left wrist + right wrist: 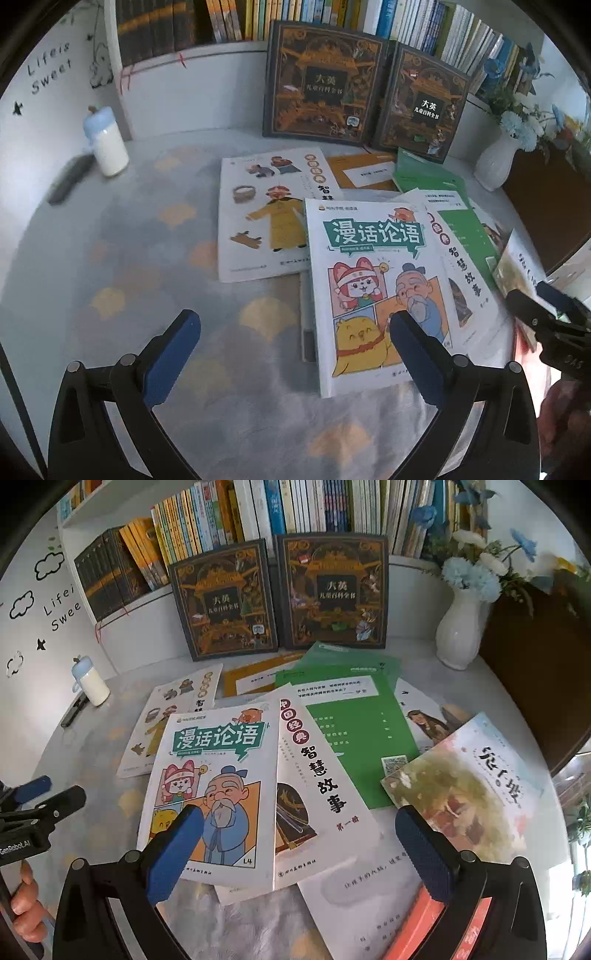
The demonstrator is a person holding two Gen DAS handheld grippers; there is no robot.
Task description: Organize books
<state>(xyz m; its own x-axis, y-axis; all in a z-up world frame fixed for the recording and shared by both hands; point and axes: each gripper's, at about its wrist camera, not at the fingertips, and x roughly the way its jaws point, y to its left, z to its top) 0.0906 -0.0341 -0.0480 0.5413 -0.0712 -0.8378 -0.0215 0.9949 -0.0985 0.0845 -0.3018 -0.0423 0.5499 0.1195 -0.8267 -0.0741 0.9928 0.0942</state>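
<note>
Sorting had hardly begun: loose books (321, 760) lay overlapped on the table (110, 229) below the shelf (258, 513), while left gripper (295, 328) and right gripper (299, 823) hovered wide, holding nothing

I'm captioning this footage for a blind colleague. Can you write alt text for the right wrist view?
The open right gripper hovers over loose children's books overlapping on a table, a cartoon comic book nearest its left jaw. Behind, two dark encyclopedia volumes lean against a packed bookshelf, with a white vase to the right.
</note>
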